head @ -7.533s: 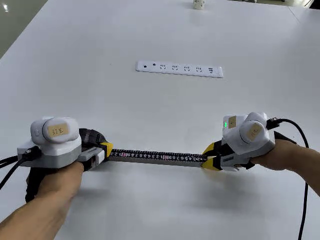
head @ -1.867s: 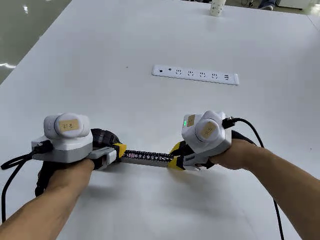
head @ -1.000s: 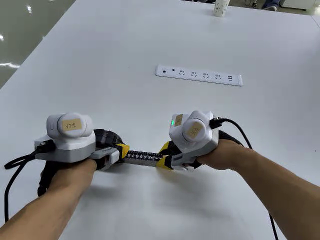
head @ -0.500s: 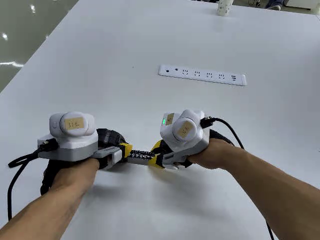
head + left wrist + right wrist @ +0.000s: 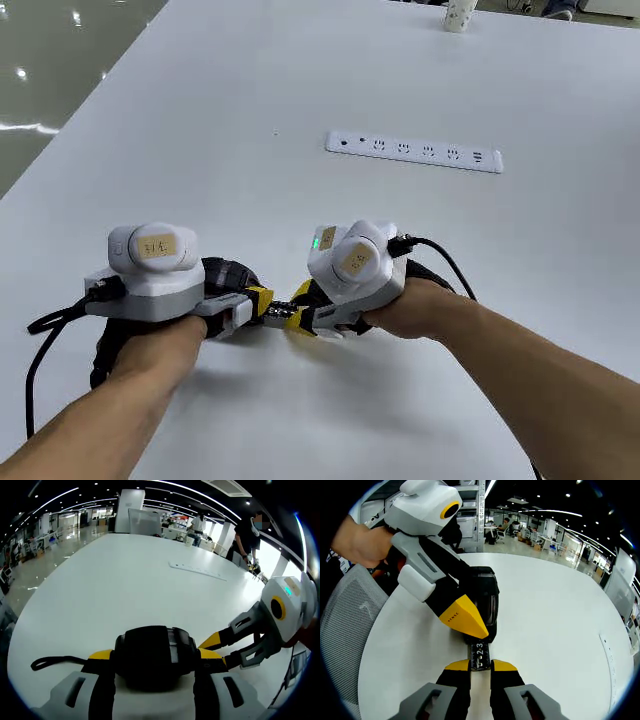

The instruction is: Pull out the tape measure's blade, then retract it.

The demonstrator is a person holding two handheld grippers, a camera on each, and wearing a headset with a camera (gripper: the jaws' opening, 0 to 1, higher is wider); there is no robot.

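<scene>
**Last stub of blade left to feed home**

Near edge of the worktop (image 5: 300,90): I have the L gripper (image 5: 246,300) with its fingers closed across the black case (image 5: 152,647), one yellow tip on each flank, and the case rests on the white top. The R gripper (image 5: 480,666) sits just beside it, fingers pinched on the free end of the blade (image 5: 479,655). Only approx. the 2–3 marks show between those tips and the case mouth. By my read this is the retract phase, nearly done.

Key relation: the blade's long axis runs straight from my R fingers into the mouth. That is dead ahead in the right gripper view, and across me L–R in the head view. The case lies directly fwd of the R tips, w/ no sideways offset that I can see. The R gripper has the blade end; the L one only anchors the case. So the coming move, as I judge it, is a short push along that same line toward the L gripper, then a release of the end.

Watch pt: in the right gripper view the L gripper's near yellow tip overhangs the mouth, just above the blade. The R tips may meet it before the end seats. The power strip (image 5: 414,152) lies well apart, farther up the top.
</scene>
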